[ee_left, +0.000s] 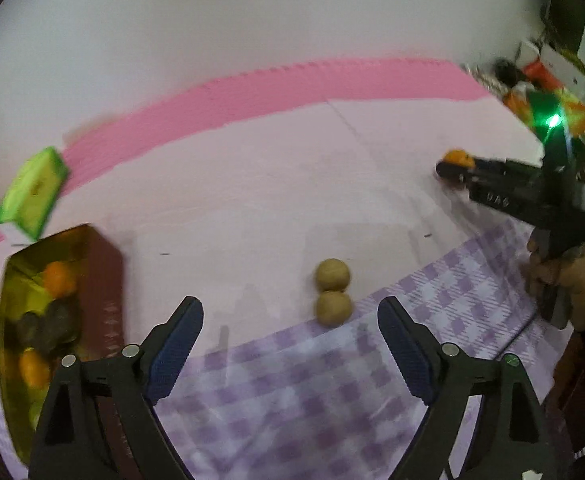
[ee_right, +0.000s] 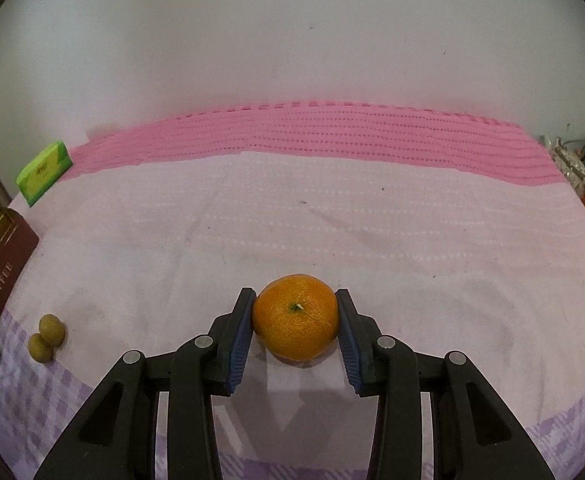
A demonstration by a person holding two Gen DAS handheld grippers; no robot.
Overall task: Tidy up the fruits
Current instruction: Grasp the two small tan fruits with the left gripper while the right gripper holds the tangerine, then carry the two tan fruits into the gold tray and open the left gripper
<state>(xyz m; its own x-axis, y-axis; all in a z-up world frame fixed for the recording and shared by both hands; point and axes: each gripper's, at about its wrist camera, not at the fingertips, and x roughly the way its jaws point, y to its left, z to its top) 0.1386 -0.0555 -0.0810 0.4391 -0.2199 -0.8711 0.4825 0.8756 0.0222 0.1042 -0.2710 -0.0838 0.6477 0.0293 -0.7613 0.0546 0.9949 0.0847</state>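
Note:
An orange (ee_right: pixel 295 322) sits between the blue pads of my right gripper (ee_right: pixel 295 296), which is shut on it just over the pale pink cloth. In the left wrist view the same right gripper (ee_left: pixel 452 168) shows at the far right with the orange (ee_left: pixel 457 157) at its tip. Two small round tan fruits (ee_left: pixel 332 292) lie touching at the edge of the purple checked cloth (ee_left: pixel 292 392). My left gripper (ee_left: pixel 290 307) stands open just short of them, nothing between its fingers. A dark red box (ee_left: pixel 106 280) at the left holds oranges and dark fruit.
A green packet (ee_left: pixel 32 192) lies at the back left on the bright pink mat (ee_left: pixel 292 84). Coloured clutter (ee_left: pixel 544 92) is piled at the far right. A person's hand (ee_left: pixel 572 280) holds the right gripper's handle. The box (ee_right: pixel 8 260) and the tan fruits (ee_right: pixel 46 336) also show at the right wrist view's left edge.

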